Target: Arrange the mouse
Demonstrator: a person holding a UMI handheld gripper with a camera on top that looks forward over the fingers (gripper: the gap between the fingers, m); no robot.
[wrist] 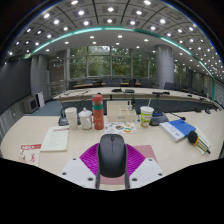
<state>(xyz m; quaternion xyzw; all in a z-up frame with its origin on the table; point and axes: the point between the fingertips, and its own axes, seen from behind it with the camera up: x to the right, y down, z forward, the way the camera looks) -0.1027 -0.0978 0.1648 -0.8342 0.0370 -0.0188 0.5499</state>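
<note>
The tongs [112, 163] stand released around the mouse [112, 152], which rests between them on the table [30, 135], framed for a grasp.

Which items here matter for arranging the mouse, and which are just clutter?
Task items:
- mouse, dark, between the fingers of the gripper; whether they press on it is unclear

Just lying about, on the table beyond the fingers:
- red bottle
- white cup
- cup with green band
- white booklet
- blue box
</note>
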